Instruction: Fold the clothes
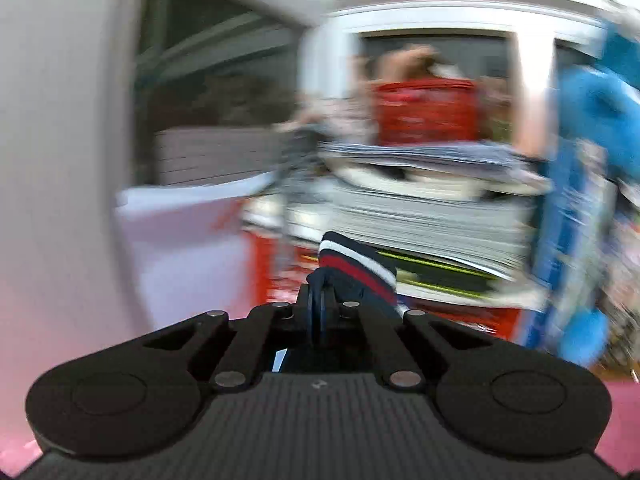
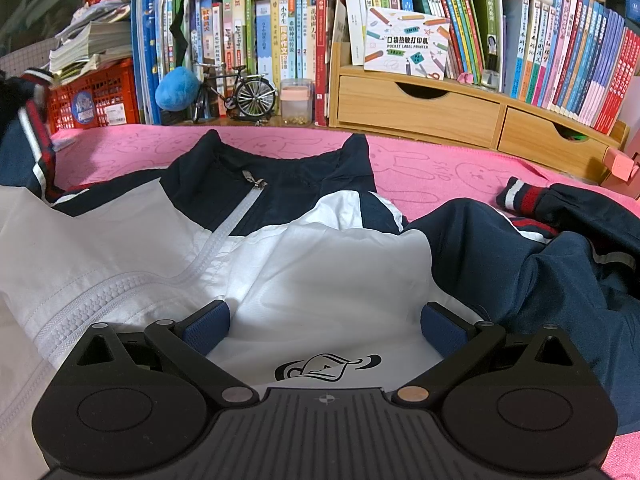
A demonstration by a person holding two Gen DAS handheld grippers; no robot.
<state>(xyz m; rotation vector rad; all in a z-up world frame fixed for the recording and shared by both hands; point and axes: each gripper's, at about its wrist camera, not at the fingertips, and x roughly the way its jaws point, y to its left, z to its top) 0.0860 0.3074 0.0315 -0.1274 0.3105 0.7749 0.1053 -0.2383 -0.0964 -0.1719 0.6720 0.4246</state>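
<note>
1. Pink towel covers the surface, across mid-frame.
2. Jacket spread on it, centre.
3. Bookshelf, upper frame.
4. Right gripper: jaws wide apart, holding nothing.
5. Left gripper: closed on striped cuff.

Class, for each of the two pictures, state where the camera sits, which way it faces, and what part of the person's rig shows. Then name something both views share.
Left wrist: sits behind the left gripper, shut on the striped cuff; faces a blurred paper stack.
Right wrist: sits behind the open right gripper, low over the jacket; faces the bookshelf.
Shared: red crate, paper stack, the held cuff at the right view's left edge.
</note>
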